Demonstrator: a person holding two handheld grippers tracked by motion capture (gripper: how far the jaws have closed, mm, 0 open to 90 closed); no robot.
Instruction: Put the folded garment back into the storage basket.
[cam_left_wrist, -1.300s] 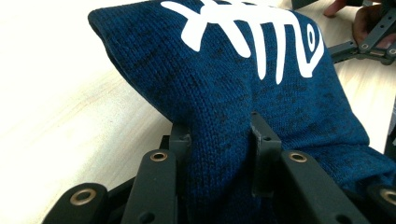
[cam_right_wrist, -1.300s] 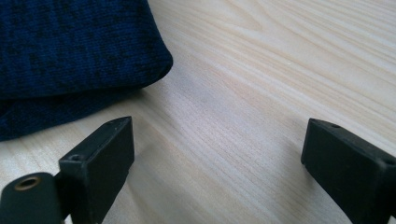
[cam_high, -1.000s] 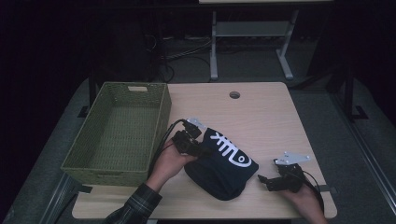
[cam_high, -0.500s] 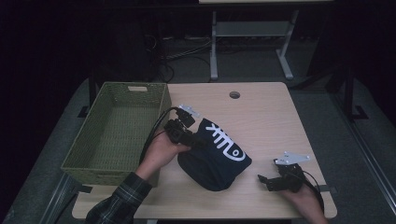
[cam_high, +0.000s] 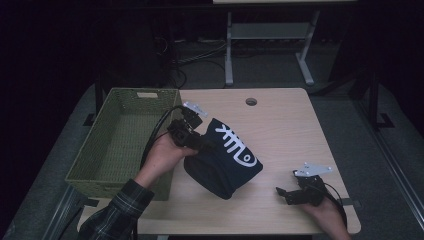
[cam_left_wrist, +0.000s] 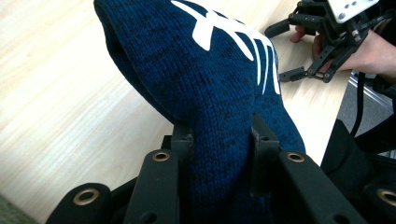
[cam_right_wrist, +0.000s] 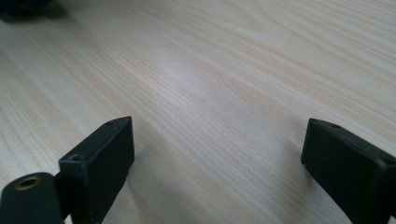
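Observation:
A dark blue knitted garment (cam_high: 225, 160) with a white fish-bone print hangs partly lifted over the wooden table (cam_high: 280, 120), its lower end still near the tabletop. My left gripper (cam_high: 200, 142) is shut on its upper left edge; in the left gripper view the blue knit (cam_left_wrist: 219, 84) bunches between both jaws. My right gripper (cam_high: 281, 194) rests low at the table's front right, open, with bare wood (cam_right_wrist: 215, 93) between its jaws. The left gripper view also catches that right gripper (cam_left_wrist: 289, 51), held in a hand at the upper right.
A green woven basket (cam_high: 125, 100) with nothing in it stands at the table's left, just beside my left hand. A round cable hole (cam_high: 251, 101) sits near the far edge. Grey floor and a white desk frame (cam_high: 230, 45) lie beyond the table.
My left gripper has risen and shifted toward the far side, pulling the garment up with it so it hangs more upright. The right gripper has stayed put.

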